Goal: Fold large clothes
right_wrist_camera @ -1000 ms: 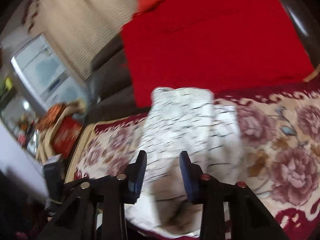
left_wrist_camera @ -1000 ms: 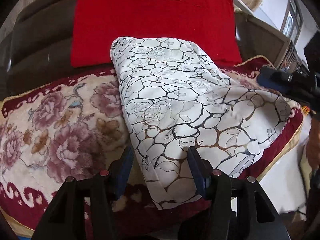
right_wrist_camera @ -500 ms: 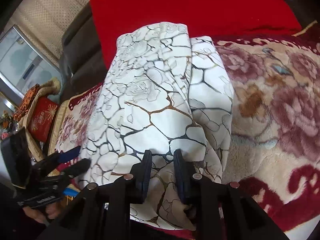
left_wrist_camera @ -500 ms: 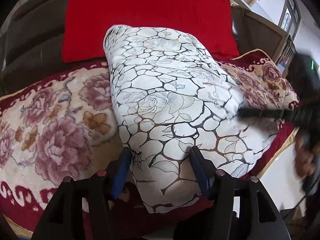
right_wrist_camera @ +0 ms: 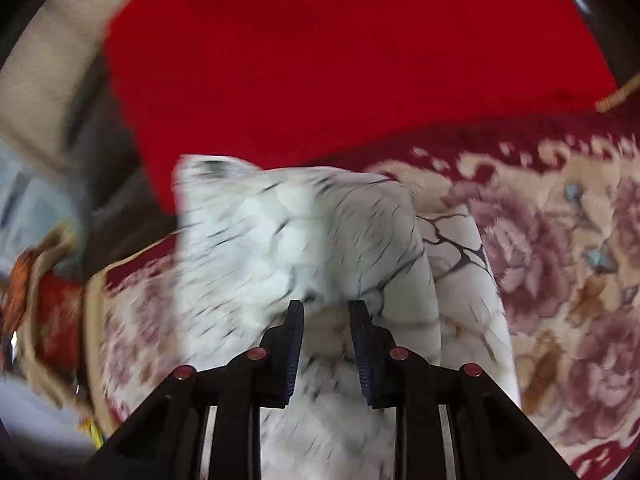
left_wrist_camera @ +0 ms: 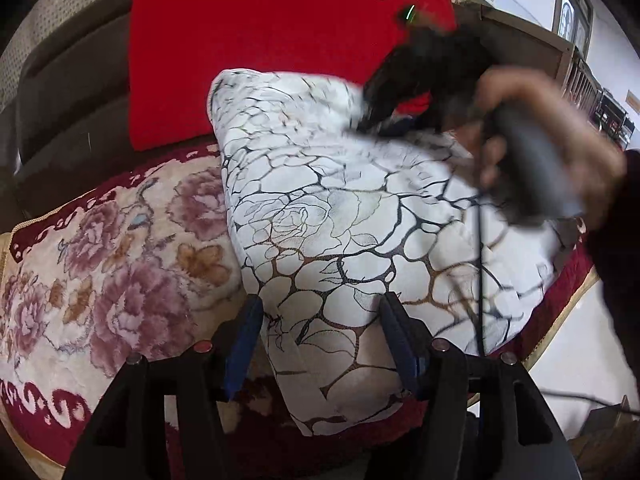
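Right gripper (right_wrist_camera: 326, 312) swung from the near edge up over the folded white crackle-print garment (left_wrist_camera: 340, 232), blurred, jaws narrow, cloth between them unclear. Floral blanket (left_wrist_camera: 100, 248) lies under the garment. Left gripper (left_wrist_camera: 320, 312) jaws wide, straddling its near corner; red cushion (left_wrist_camera: 260, 40) behind.

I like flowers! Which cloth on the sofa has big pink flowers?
The cream plush blanket with maroon border; the white crackle-print garment shows faint outlined roses, the red cloth is plain.

Smooth, faintly sheeny white cloth garment (left_wrist_camera: 340, 216) with a crackle print; plush, fuzzy floral blanket (left_wrist_camera: 100, 248) at nine o'clock; matt red cushion (left_wrist_camera: 260, 52) at twelve; matt black plastic left tool (left_wrist_camera: 320, 320).
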`<state>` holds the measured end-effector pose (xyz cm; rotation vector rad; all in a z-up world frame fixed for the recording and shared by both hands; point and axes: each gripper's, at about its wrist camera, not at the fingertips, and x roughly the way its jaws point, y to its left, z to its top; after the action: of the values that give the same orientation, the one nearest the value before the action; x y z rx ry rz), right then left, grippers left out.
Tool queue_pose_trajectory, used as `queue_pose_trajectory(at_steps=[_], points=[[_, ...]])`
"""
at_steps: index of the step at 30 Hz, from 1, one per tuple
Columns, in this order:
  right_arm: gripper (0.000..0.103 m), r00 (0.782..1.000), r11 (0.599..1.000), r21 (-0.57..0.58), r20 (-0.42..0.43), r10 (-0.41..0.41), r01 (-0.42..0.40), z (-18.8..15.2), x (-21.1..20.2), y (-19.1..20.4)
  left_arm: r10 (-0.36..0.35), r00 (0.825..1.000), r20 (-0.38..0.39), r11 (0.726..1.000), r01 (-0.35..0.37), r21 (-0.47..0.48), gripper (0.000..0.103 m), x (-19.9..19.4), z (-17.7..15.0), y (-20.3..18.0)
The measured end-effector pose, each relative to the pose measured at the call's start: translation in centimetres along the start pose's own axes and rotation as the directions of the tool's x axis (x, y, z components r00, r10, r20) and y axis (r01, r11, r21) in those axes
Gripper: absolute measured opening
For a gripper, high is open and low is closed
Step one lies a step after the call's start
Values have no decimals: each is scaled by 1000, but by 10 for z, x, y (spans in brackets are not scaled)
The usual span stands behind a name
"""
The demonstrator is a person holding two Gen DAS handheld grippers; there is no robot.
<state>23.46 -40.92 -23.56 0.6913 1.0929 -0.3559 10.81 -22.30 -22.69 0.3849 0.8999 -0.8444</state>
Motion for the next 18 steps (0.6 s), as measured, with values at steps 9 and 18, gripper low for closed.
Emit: queue_pose_trajectory(at_steps=[9, 18], points=[[28, 996, 998, -22, 52, 67, -66, -23, -17, -17, 36, 999, -11, 999, -36, -4, 62, -1, -2, 0], [28, 988, 977, -199, 118, 101, -77, -115, -107, -7, 122, 992, -6, 992, -122, 24, 62, -8, -4, -13]])
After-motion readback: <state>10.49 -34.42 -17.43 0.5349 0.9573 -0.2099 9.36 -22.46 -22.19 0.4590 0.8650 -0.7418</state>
